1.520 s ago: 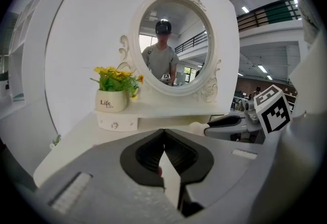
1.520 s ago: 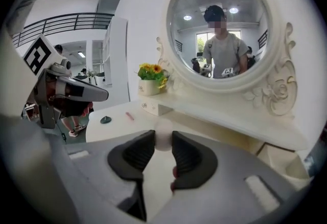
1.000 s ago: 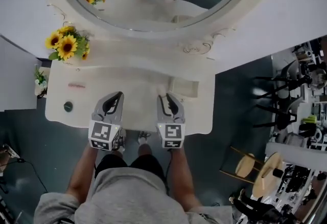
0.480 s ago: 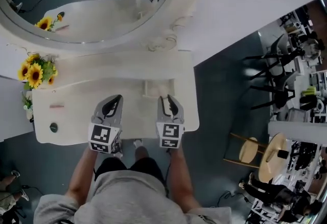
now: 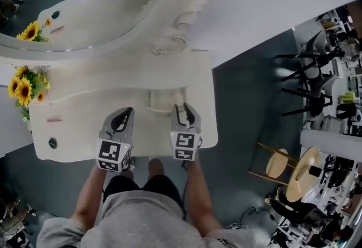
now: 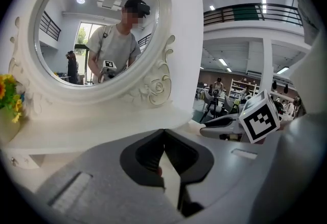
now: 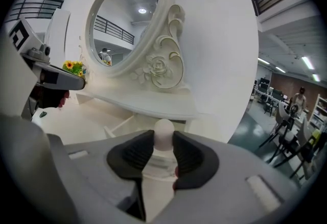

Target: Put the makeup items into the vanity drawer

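Looming mirror (image 5: pixel 85 12) behind drawer (image 5: pixel 151 101), sunflowers (image 5: pixel 20 89) left

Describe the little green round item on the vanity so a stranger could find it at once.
Start at the white vanity top under the oval mirror and go to its left end, in front of the sunflowers. Near the front edge lies the green item: small, dark and round, unlike the thin pink item just behind it.
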